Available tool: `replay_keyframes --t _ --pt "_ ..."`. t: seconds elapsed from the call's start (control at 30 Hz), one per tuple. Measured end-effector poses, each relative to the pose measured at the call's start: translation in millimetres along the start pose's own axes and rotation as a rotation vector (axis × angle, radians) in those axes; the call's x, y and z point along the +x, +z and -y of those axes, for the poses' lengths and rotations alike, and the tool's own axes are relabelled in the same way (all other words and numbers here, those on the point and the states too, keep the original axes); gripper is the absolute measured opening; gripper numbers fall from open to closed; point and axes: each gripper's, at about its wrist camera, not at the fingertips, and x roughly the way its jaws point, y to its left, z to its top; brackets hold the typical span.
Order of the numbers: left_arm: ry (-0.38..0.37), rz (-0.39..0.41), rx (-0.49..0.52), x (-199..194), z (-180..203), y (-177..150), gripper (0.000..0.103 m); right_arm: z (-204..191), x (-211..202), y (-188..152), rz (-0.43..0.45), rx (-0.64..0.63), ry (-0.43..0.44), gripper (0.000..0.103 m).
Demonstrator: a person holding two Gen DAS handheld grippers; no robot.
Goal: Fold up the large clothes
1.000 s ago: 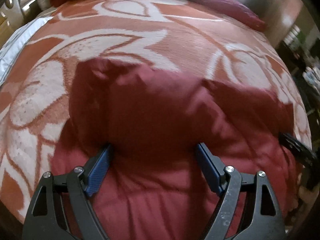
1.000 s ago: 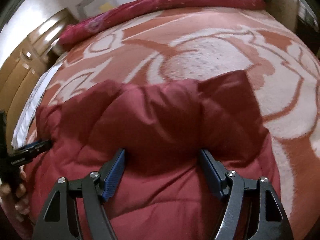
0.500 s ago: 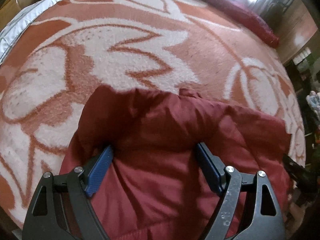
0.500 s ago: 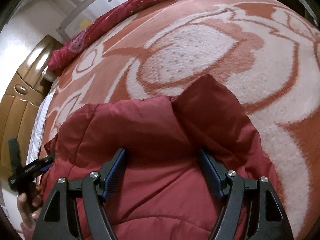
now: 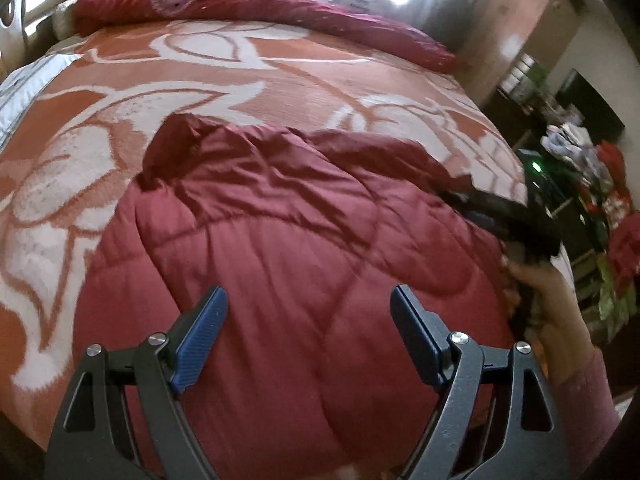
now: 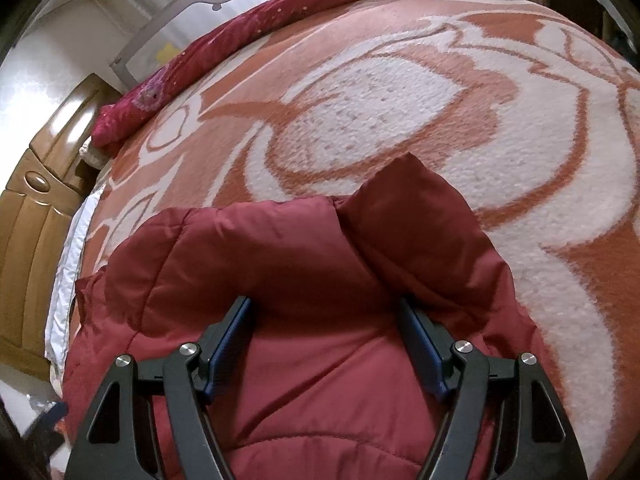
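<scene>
A dark red quilted puffer jacket (image 5: 288,248) lies on the bed, folded over on itself. My left gripper (image 5: 308,304) hovers open above its near part, fingers clear of the cloth. My right gripper (image 6: 326,316) stands wide open with a padded fold of the jacket (image 6: 320,264) bulging between its fingers. In the left wrist view the right gripper (image 5: 508,216) shows at the jacket's right edge, with the hand that holds it.
The bed carries an orange and white flower-patterned blanket (image 5: 240,76) (image 6: 400,100). A rolled crimson quilt (image 5: 260,4) lies along its far edge. A wooden cabinet (image 6: 32,208) stands left of the bed. Cluttered shelves (image 5: 592,184) stand to the right.
My left gripper has pulled back and up from the jacket; the fold that sat between its fingers now lies flat. The right gripper stays over its fold.
</scene>
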Motion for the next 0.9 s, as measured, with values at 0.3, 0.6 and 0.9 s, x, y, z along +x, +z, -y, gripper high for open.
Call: replay_keyframes --t 0.3,0.6,0.9 --pt "0.037 0.042 0.033 -17 10 -15 0.084 -36 -91 -46 0.179 -0.161 0.020 0.074" --pt "0.054 0.036 0.080 -17 33 -37 0.084 -70 -131 -136 0.165 -0.372 0.030 0.075" --pt "0.139 -0.015 0.111 17 36 -57 0.085 -52 -98 -155 0.133 -0.358 -0.094 0.077"
